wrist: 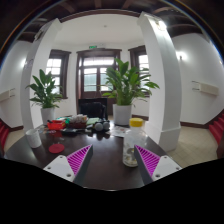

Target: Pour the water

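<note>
Fingers (80, 158) spread open, bottle (132, 142) standing between them with gaps; its label unreadable. Cup (36, 136) and potted plant (122, 92) beyond.

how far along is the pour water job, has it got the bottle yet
Done so far: only the approach. The hand-held gripper is open and faces the capped bottle, which stands on the dark table ahead of its fingers, nearer the right one. In hand: nothing gripped. Left: close on the bottle, lift it and pour; its yellow cap looks in place. I cannot tell which of the items further back should receive the water.
</note>
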A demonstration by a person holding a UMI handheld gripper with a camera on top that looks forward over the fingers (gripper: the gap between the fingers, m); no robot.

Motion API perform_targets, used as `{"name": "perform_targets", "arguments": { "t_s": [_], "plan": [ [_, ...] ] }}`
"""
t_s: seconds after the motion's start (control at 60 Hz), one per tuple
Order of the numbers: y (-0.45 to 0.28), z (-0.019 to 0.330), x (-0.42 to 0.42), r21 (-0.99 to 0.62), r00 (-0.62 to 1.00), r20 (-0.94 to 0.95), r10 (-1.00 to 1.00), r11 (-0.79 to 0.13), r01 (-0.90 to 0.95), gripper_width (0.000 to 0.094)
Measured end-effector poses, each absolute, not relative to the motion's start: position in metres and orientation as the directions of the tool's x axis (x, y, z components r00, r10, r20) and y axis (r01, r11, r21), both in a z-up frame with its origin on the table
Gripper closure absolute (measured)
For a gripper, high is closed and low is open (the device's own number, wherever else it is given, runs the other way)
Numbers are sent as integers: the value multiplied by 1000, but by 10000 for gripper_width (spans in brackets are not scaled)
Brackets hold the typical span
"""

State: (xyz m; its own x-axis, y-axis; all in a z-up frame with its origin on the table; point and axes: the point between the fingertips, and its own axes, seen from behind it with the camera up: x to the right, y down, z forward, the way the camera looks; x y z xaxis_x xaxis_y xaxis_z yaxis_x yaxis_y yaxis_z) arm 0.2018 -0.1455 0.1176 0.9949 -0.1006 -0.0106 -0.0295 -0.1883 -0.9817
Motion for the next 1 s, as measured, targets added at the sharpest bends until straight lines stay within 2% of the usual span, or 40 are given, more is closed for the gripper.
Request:
{"name": "perform_targets", "arguments": {
  "t_s": [0.117, 0.2, 0.317, 0.45, 0.517, 0.55, 0.567, 0.7, 0.85, 1.0],
  "plan": [
    [-137, 114, 221, -980, 989, 11, -150, -198, -19, 102],
    [-125, 100, 269, -984, 989, 18, -144, -175, -8, 100],
    [-92, 97, 281, -988, 994, 21, -106, -151, 5, 92],
    [-58, 86, 288, -984, 996, 25, -91, -175, 9, 94],
    [-47, 84, 290, -985, 996, 27, -90, -174, 11, 151],
    [-42, 83, 288, -985, 996, 31, -80, -172, 17, 245],
    [-40, 82, 288, -985, 996, 37, -80, -173, 23, 330],
    [-30, 83, 286, -984, 995, 70, -75, -170, 57, 400],
    [-32, 82, 290, -983, 994, 47, -94, -179, 29, 545],
    [-35, 82, 288, -978, 988, 88, -128, -199, 61, 551]
  ]
}}
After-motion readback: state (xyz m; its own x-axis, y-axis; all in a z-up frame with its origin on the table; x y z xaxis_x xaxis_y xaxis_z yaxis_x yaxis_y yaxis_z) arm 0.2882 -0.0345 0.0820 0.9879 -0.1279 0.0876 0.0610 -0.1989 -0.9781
